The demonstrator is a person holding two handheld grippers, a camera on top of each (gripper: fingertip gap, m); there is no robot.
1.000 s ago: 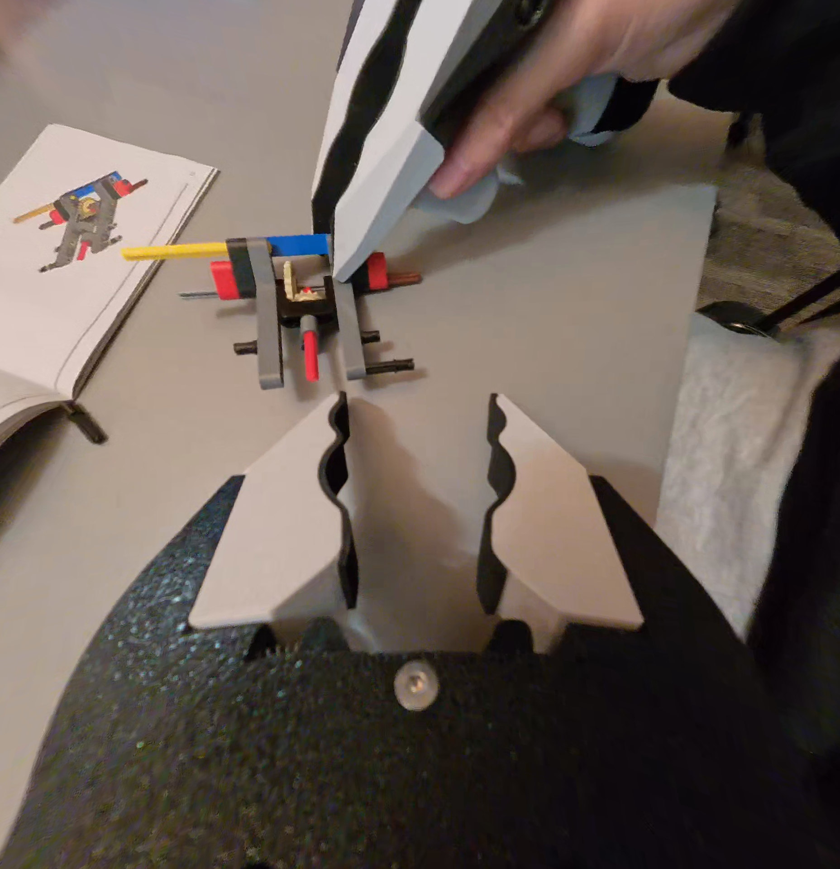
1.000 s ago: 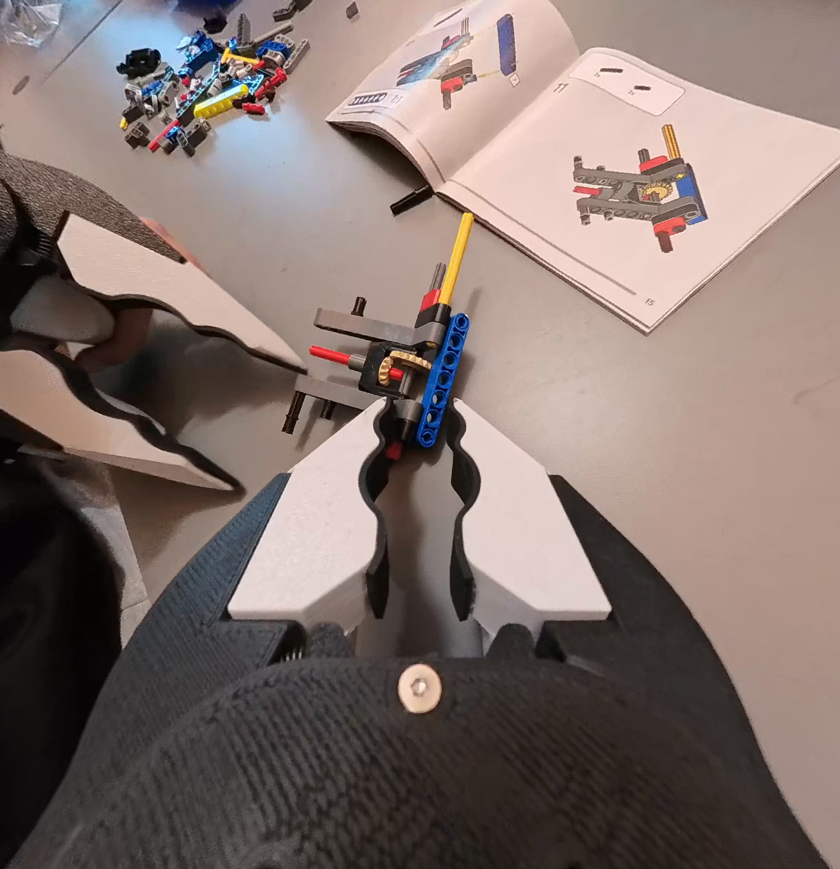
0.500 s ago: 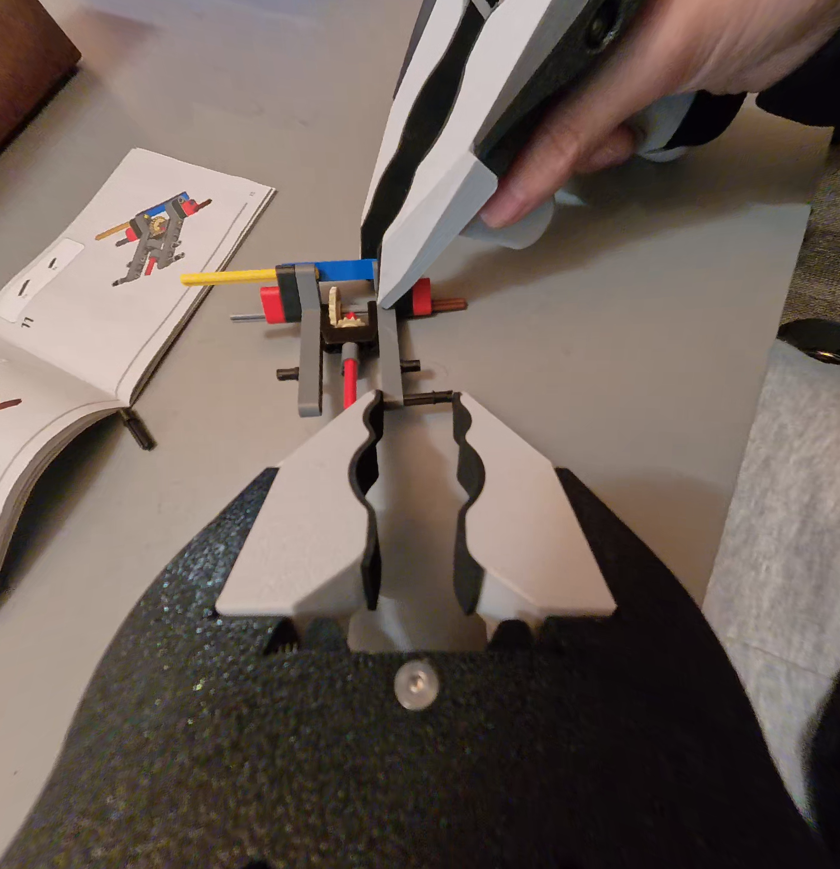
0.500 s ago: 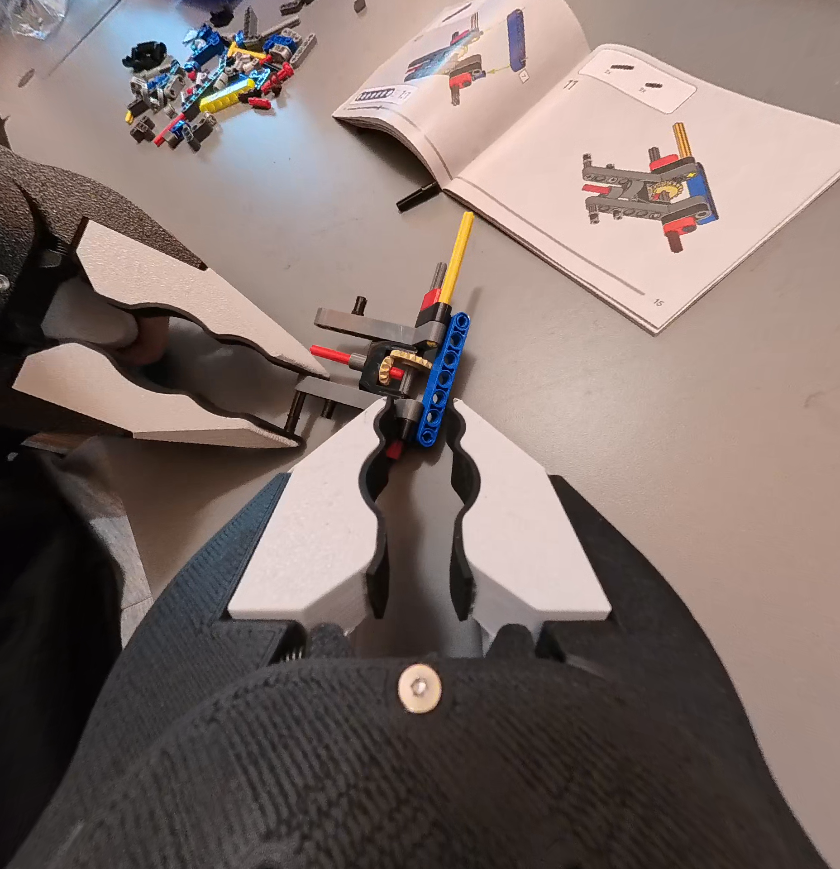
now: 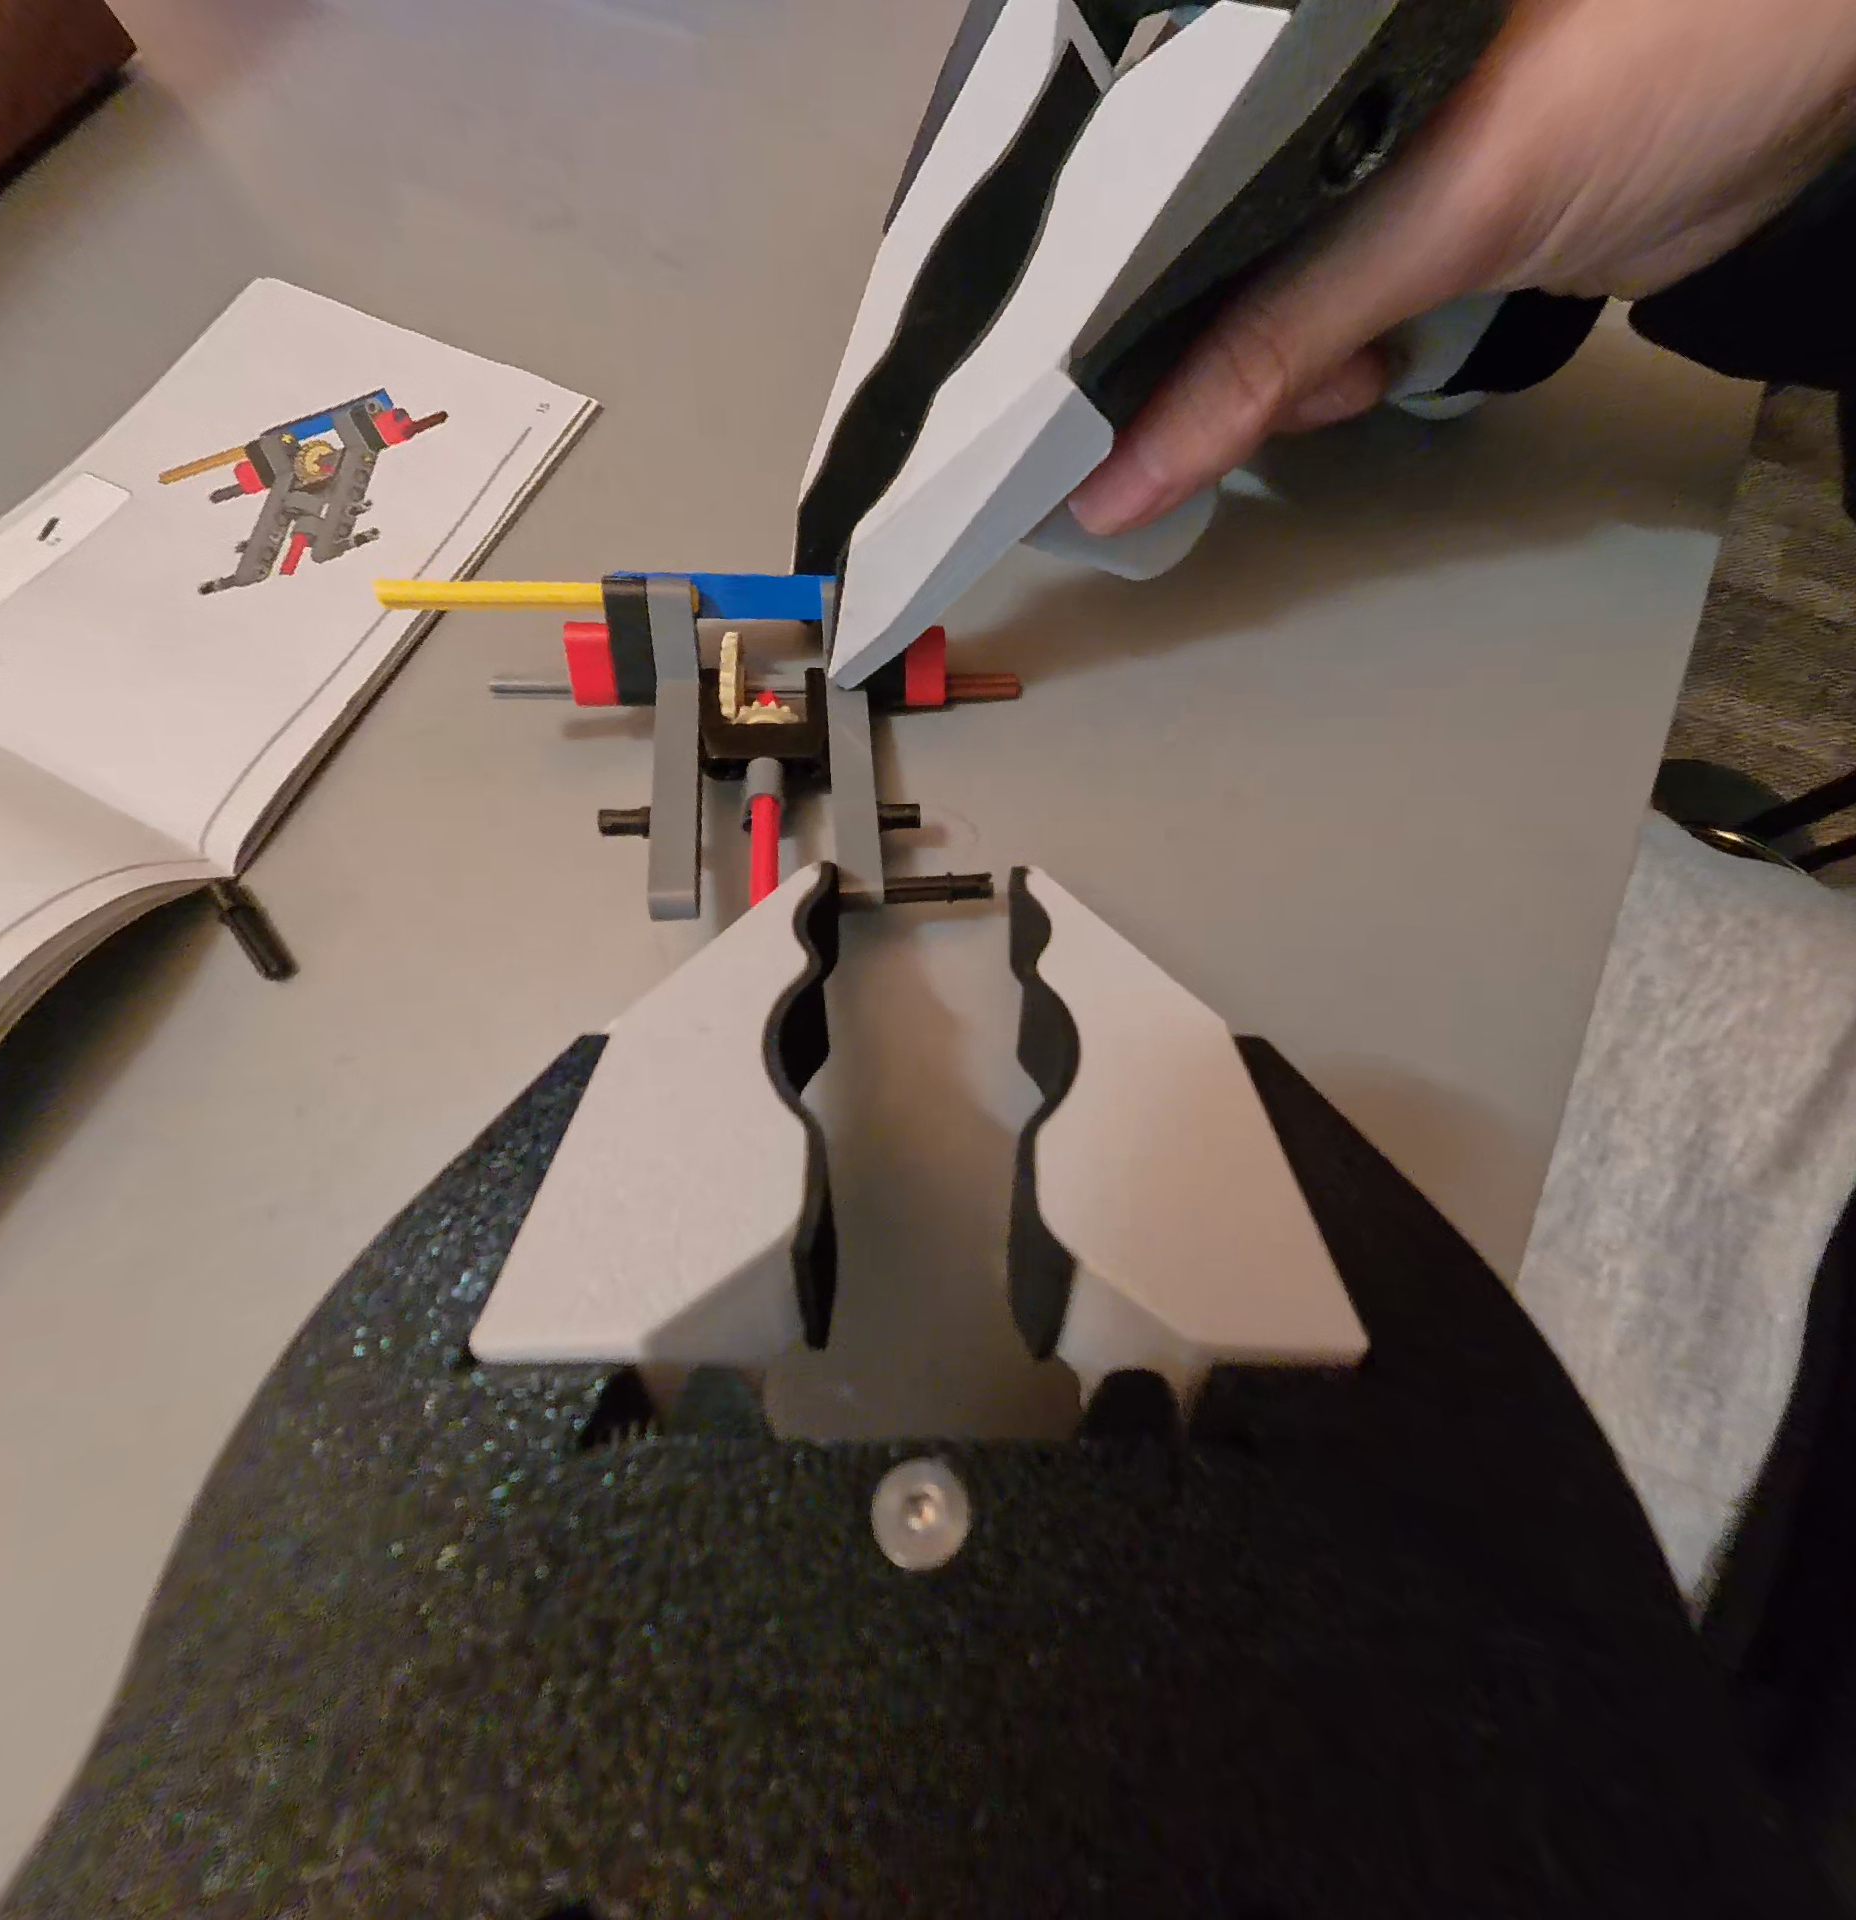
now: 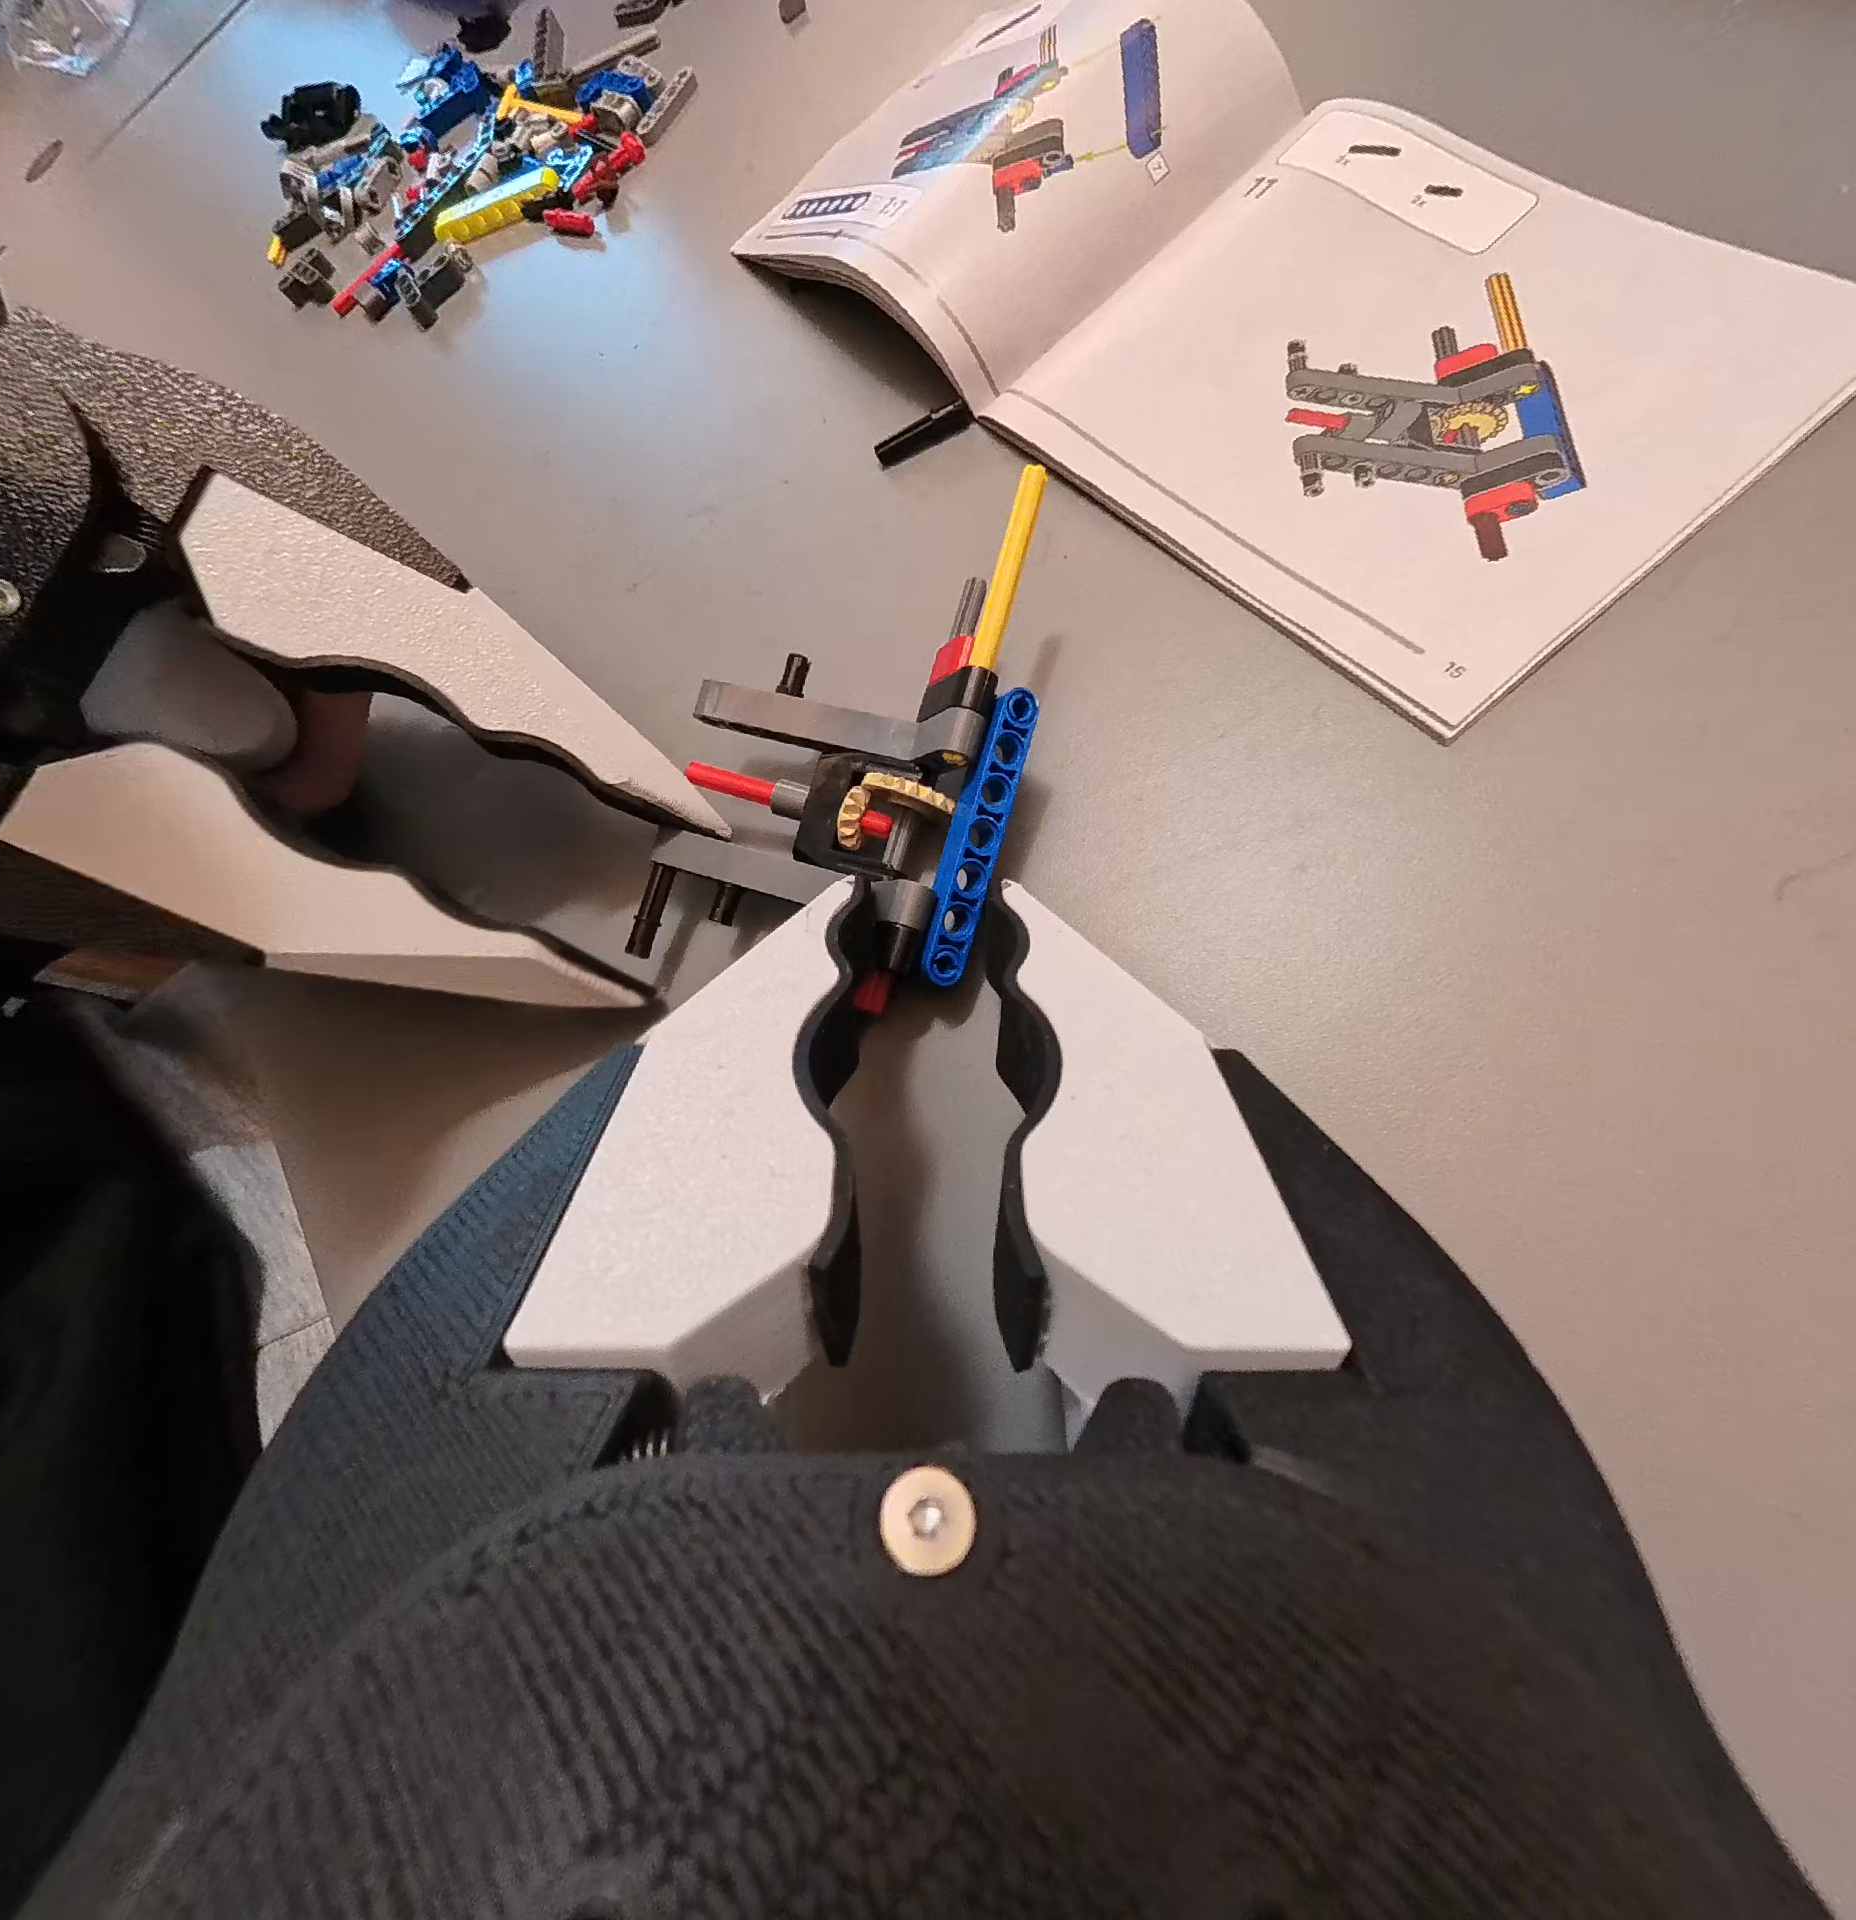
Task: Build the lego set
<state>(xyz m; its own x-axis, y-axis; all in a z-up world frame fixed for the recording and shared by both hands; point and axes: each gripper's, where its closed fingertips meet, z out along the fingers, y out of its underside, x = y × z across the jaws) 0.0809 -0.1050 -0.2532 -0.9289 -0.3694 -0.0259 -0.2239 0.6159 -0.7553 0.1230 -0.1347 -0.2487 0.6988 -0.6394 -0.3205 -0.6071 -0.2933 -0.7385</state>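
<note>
A partly built lego assembly (image 6: 882,790) lies on the grey table (image 6: 1319,987), its blue beam (image 6: 981,831) end pinched by the right gripper (image 6: 929,914). The left gripper (image 5: 919,883), jaws spread, straddles a black pin (image 5: 939,886) on the grey beam. Judging by the loose parts pile (image 6: 456,187) and open instruction booklet (image 6: 1526,364), much building remains.
</note>
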